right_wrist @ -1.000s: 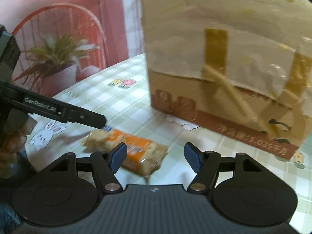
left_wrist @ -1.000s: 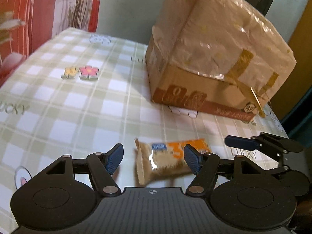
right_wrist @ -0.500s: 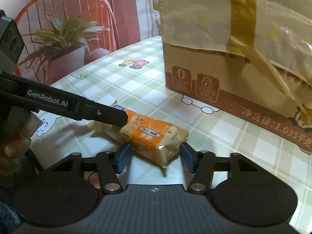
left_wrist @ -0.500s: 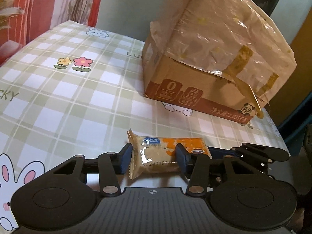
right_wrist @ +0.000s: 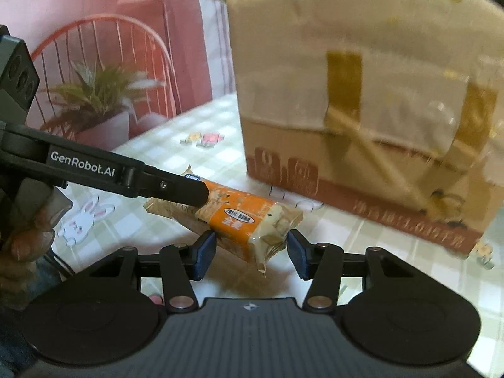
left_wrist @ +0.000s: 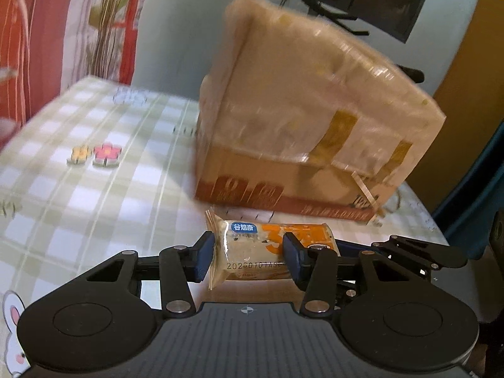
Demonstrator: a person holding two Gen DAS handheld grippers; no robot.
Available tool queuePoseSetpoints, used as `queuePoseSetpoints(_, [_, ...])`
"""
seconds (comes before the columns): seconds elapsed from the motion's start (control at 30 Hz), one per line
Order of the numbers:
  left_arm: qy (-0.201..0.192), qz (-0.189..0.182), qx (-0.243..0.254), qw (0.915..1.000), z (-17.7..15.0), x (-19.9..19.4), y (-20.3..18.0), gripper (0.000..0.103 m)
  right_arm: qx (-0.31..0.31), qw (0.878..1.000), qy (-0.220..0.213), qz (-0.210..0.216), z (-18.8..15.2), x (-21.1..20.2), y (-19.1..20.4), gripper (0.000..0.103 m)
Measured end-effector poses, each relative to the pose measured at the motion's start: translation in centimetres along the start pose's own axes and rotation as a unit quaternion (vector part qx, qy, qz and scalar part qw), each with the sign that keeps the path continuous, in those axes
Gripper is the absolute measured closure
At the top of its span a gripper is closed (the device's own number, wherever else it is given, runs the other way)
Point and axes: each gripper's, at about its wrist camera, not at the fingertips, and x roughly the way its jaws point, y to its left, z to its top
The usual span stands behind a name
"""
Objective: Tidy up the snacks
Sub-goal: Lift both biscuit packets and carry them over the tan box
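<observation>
Right, your left gripper (left_wrist: pixel 249 260) has its blue pads (left_wrist: pixel 203 258) pinched onto the left end of the snack bar (left_wrist: pixel 252 252), an orange and beige wrapped pack with a blue label near its crimped edge, sitting low in the centre of the left wrist view. Over in the right wrist view that same snack bar (right_wrist: pixel 242 217) runs diagonally across the middle of the frame, raised clear of the checked tablecloth (right_wrist: pixel 362 245), with your left gripper (right_wrist: pixel 192 193) reaching in from the left edge and clamped on its far end. Your right gripper (right_wrist: pixel 252 253) sits at the bar's near end, one blue pad (right_wrist: pixel 204 252) either side of the wrapper; the jaws are closed in close around it, but you cannot tell from here whether both pads are actually pressing on the pack. Your hand (right_wrist: pixel 25 230) shows at the lower left of that frame, wrapped round the left tool's handle. Behind the bar, filling the upper right, stands the cardboard box (right_wrist: pixel 371 110), covered with clear plastic and strapped with brown tape, resting on the tablecloth (left_wrist: pixel 94 189) with its flower and rabbit prints. Everything beyond the bar is blurred.
</observation>
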Motion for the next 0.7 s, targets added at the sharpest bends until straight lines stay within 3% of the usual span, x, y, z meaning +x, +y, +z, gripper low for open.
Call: queuePoseSetpoints(0.7, [-0.116, -0.068, 0.031, 0.9904, 9.1, -4.8, -6.4, 0.054, -0.048, 0.985, -0.155, -0.058, 7.6, -9.4, -0.9, 0.050])
